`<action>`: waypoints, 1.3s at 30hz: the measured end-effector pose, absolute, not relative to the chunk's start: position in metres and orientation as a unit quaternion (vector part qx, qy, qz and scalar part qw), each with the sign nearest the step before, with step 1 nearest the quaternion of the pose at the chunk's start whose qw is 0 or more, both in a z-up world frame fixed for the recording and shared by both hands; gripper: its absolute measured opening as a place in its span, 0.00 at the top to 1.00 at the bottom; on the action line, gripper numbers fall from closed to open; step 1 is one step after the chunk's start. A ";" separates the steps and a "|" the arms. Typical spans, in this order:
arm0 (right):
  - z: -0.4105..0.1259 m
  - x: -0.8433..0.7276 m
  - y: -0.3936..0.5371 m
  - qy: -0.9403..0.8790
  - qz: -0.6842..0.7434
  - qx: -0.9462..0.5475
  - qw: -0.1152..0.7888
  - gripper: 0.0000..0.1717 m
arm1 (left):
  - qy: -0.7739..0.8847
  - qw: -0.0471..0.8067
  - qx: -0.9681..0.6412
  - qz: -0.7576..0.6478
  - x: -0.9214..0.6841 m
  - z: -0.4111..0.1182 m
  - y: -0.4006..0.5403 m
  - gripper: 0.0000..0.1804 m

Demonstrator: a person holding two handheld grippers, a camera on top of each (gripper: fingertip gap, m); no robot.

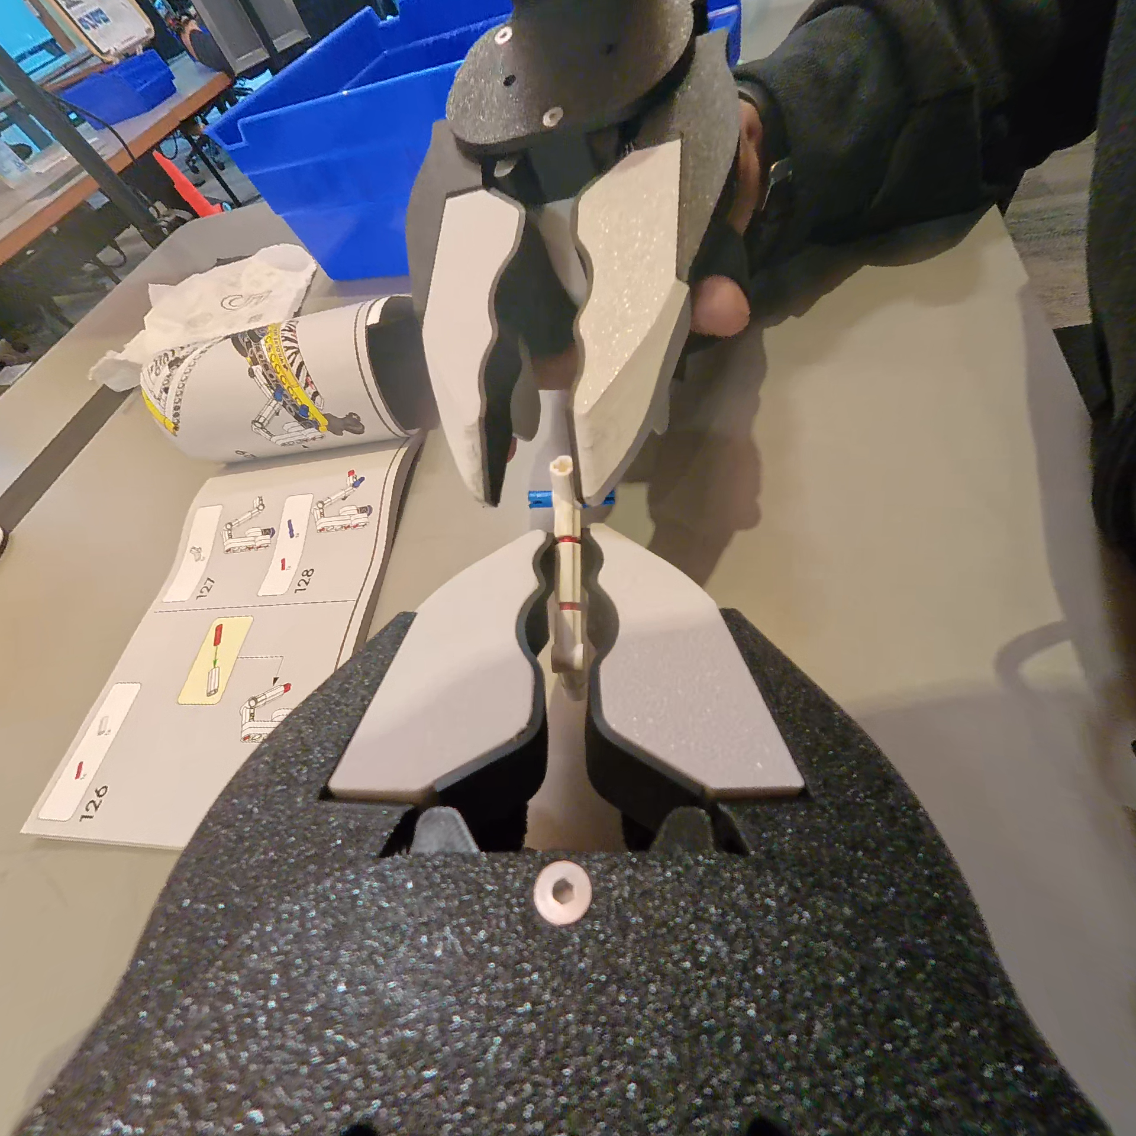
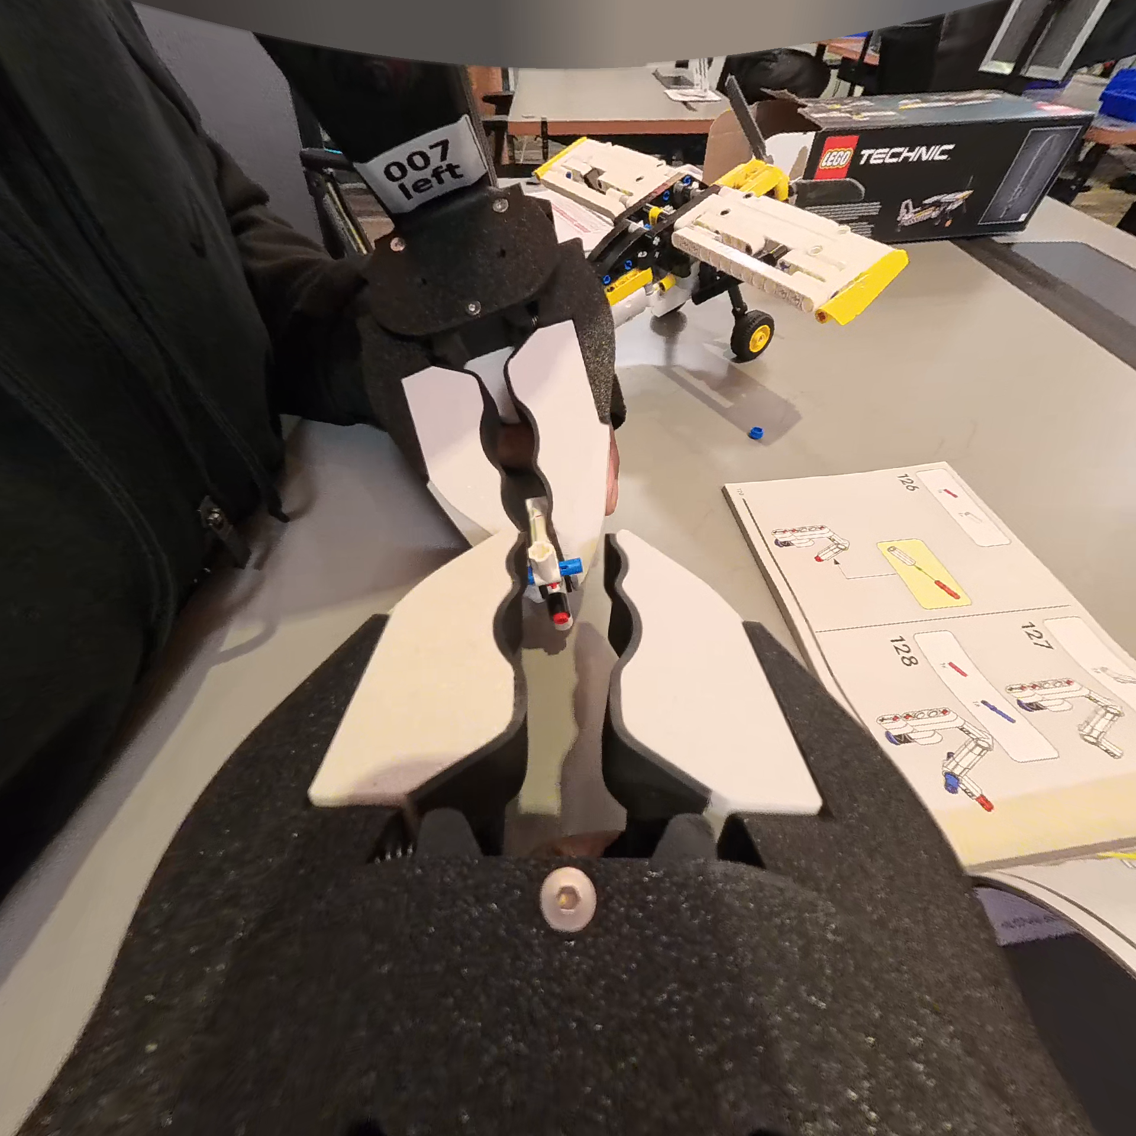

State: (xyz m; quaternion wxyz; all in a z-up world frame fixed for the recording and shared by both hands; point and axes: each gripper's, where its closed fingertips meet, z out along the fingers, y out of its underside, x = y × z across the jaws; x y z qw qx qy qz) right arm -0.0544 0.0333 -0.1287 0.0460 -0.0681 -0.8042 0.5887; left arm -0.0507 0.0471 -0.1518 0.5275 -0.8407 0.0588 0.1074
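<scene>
Around, a grey table (image 2: 922,399) bears blue bins (image 1: 344,153).

My 2 cameras each sat just behind their own claw, looking forward along its fingers and down at the surface (image 1: 860,492). They faced each other at close range: the left view looked onto the right claw (image 1: 535,492), the right view onto the left claw (image 2: 541,522). Both shared the open instruction booklet (image 1: 203,615) and the small white assembly (image 1: 565,553) between them.
</scene>
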 end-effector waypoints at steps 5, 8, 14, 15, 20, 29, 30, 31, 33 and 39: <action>-0.132 -0.050 0.031 -0.812 0.580 -0.059 0.031 0.88 | 0.063 0.532 -0.838 0.102 -0.048 -0.150 0.047 0.96; -0.131 -0.049 0.031 -0.811 0.582 -0.059 0.025 0.91 | 0.063 0.535 -0.837 0.101 -0.048 -0.150 0.047 0.96; -0.131 -0.048 0.030 -0.810 0.583 -0.063 0.017 0.91 | 0.065 0.536 -0.836 0.098 -0.047 -0.149 0.047 0.96; -0.131 -0.048 0.031 -0.809 0.584 -0.064 0.015 0.90 | 0.066 0.536 -0.836 0.100 -0.047 -0.149 0.047 0.96; -0.131 -0.045 0.031 -0.810 0.583 -0.066 -0.002 0.91 | 0.068 0.538 -0.833 0.107 -0.046 -0.149 0.047 0.96; -0.134 -0.050 0.031 -0.815 0.575 -0.070 0.019 0.95 | 0.061 0.528 -0.839 0.120 -0.052 -0.152 0.047 0.96; -0.134 -0.053 0.031 -0.814 0.574 -0.078 0.031 0.95 | 0.053 0.526 -0.840 0.123 -0.054 -0.152 0.047 0.96; -0.135 -0.055 0.032 -0.816 0.570 -0.086 0.043 0.95 | 0.047 0.523 -0.841 0.128 -0.057 -0.153 0.047 0.96; -0.137 -0.057 0.033 -0.820 0.560 -0.105 0.050 0.88 | 0.028 0.517 -0.843 0.147 -0.064 -0.154 0.044 0.96; -0.140 -0.063 0.037 -0.796 0.554 -0.242 -0.029 0.86 | -0.007 0.511 -0.834 0.206 -0.083 -0.151 0.038 0.96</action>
